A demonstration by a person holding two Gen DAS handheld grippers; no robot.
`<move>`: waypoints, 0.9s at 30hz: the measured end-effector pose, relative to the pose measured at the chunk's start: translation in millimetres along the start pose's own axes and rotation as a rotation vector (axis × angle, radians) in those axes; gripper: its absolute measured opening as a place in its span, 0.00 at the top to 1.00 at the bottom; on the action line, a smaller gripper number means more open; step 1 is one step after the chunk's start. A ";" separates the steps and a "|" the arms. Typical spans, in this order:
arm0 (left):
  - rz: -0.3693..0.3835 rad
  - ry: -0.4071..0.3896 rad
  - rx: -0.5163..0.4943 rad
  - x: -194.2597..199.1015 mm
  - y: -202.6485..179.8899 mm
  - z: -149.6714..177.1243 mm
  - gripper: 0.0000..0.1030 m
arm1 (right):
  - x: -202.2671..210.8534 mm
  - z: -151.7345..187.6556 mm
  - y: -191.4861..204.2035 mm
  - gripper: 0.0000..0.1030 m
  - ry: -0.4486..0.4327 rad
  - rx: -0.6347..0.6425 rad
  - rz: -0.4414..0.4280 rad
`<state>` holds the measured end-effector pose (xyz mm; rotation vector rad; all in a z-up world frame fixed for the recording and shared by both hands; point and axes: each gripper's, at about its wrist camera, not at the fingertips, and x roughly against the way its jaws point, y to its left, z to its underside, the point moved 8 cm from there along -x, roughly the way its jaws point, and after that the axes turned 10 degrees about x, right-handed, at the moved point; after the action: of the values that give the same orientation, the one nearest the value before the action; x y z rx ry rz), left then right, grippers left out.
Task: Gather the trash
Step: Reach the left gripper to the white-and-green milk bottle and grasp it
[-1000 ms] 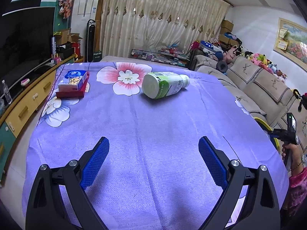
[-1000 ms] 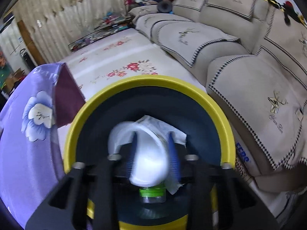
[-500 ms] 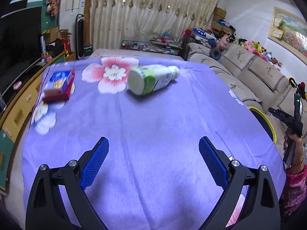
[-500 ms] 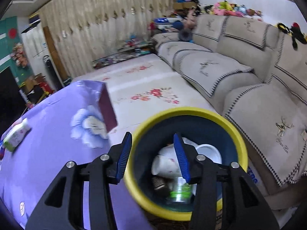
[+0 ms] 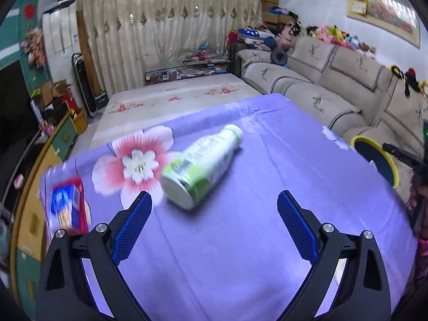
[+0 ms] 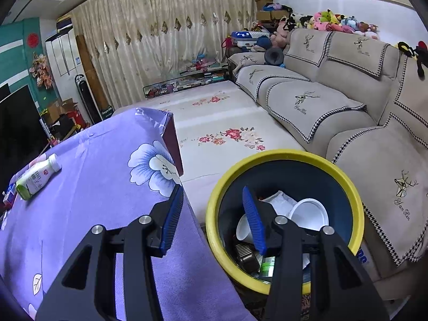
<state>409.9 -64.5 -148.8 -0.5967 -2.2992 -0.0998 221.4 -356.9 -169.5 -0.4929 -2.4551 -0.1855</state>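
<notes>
With your left gripper (image 5: pixel 214 211) spread wide and empty just short of the bottle (image 5: pixel 201 169) lying on the purple cloth (image 5: pixel 240 254), and your right gripper (image 6: pixel 212 214) parted and empty beside the bin (image 6: pixel 283 157), a glancing finger may roll that round bottle away.

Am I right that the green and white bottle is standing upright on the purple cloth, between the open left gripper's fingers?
Not quite: the bottle is lying on its side, as the left wrist view shows. It is on the purple cloth, ahead of the open left gripper.
</notes>
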 end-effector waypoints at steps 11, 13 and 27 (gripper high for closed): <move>0.049 0.147 -0.139 -77.3 1.2 -36.8 0.09 | -8.5 1.9 0.1 0.51 0.041 0.006 0.005; 0.052 0.179 -0.170 -90.8 -4.2 -34.9 0.13 | -10.5 2.1 -0.5 0.51 0.053 -0.002 -0.002; -0.008 0.301 -0.280 -132.9 -16.1 -31.1 0.43 | -21.8 7.5 0.9 0.51 0.109 -0.006 -0.043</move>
<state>504.5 -138.0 -216.0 -0.6638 -2.0082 -0.4889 233.7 -360.8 -188.7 -0.4216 -2.3604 -0.2317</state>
